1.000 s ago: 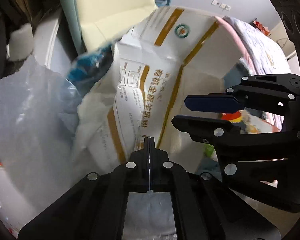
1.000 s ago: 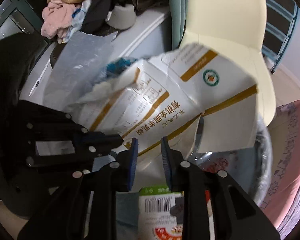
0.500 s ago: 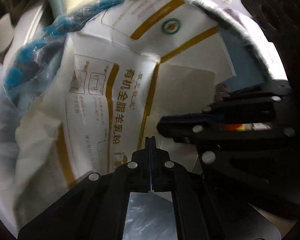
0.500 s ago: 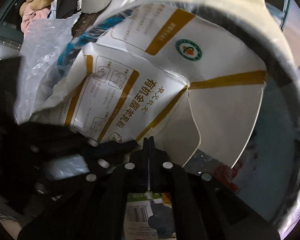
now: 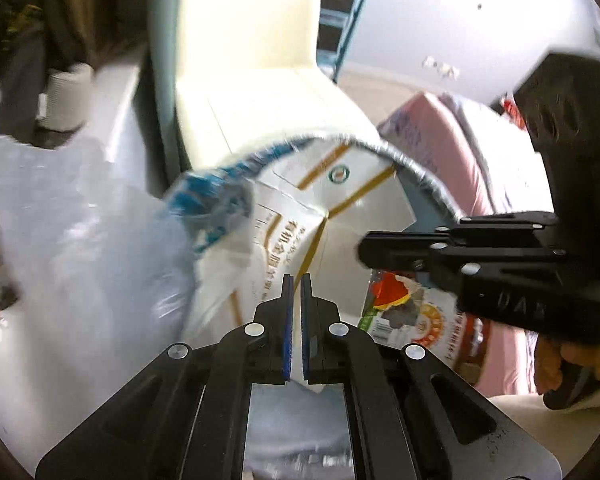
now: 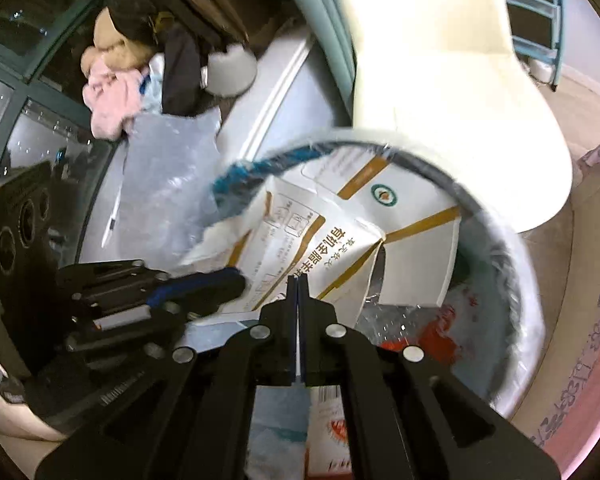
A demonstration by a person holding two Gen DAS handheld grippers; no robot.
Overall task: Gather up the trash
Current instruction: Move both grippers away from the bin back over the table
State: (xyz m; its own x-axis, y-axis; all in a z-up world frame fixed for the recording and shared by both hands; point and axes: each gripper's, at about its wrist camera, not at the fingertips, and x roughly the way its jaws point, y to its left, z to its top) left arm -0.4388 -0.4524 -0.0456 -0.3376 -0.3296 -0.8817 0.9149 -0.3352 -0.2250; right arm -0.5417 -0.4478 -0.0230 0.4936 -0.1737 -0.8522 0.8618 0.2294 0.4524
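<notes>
Both claws hang over a round trash bin (image 6: 516, 264). Left claw (image 5: 296, 280) shows a narrow slit between its blue pads with something white and blurred in it; whether it grips cannot be told. Right claw (image 6: 297, 280) is closed, pads together, with nothing seen between them. Inside the bin lies a flattened white carton (image 6: 340, 240) with gold stripes, beside a red-printed packet (image 5: 412, 312). A clear plastic bag (image 5: 80, 248) sits left of the bin; a cream chair (image 6: 440, 80) stands at its far side.

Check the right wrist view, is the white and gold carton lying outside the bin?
No, the carton sits inside the round bin, within its rim.
</notes>
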